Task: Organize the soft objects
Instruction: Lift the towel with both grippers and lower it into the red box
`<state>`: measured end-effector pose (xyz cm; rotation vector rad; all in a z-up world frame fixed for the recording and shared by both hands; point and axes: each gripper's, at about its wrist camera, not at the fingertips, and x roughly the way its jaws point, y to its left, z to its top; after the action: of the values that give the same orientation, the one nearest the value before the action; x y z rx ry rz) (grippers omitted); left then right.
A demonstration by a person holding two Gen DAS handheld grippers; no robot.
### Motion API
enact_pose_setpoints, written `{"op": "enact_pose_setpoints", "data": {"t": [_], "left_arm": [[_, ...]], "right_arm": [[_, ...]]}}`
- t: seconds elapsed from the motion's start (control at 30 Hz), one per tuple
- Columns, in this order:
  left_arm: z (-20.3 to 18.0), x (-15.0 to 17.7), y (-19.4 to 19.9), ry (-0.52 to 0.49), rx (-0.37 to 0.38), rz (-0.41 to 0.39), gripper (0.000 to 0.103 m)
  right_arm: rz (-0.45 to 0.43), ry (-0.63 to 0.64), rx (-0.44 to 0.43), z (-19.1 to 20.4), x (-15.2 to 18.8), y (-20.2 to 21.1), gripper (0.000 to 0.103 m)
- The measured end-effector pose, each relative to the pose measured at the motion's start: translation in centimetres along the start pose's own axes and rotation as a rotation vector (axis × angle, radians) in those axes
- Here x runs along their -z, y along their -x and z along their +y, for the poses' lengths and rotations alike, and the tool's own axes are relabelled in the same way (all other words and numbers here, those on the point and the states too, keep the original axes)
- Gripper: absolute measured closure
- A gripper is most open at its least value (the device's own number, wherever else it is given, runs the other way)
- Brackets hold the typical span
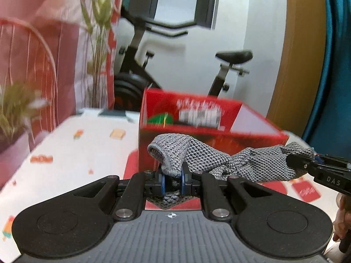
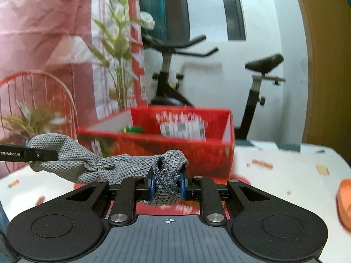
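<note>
Both grippers, left (image 1: 172, 180) and right (image 2: 166, 186), are clamped on opposite ends of a grey knitted cloth (image 1: 219, 160) held above the table, just before an open red box (image 1: 210, 135) (carrying step). Next, likely: lift over the rim, then release.

Left gripper (image 1: 172, 178) and right gripper (image 2: 167, 185) fingers clamped.

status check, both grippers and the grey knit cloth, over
Left gripper and right gripper both shut on grey knit cloth, stretched between them above the table. Red box open just beyond. Nothing in the way.
</note>
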<state>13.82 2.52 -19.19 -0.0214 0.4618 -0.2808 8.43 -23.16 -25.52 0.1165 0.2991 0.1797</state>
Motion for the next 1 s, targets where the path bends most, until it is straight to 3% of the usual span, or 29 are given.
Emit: {"op": "enact_pose_setpoints", "data": {"t": [0.2, 0.43, 0.73, 1.0], "left_arm": [[-1.1, -3.8, 1.1, -0.053, 0.017, -0.09, 0.09], [-1.9, -8.1, -1.2, -0.114, 0.031, -0.107, 0.09], [-0.9, -12.6, -9.2, -0.118, 0.026, -0.024, 0.09], [-0.1, -14.7, -17.6, -0.088, 0.027, 0.117, 0.09]], "right_arm": [[-0.084, 0.017, -0.013, -0.8, -4.6, 1.0, 0.085], [-0.062, 0.026, -0.001, -2.2, -10.0, -2.2, 0.085], [0.018, 0.119, 0.042, -3.4, -14.1, -10.5, 0.085], [0.121, 0.183, 0.089, -3.9, -14.3, -18.4, 0.085]]}}
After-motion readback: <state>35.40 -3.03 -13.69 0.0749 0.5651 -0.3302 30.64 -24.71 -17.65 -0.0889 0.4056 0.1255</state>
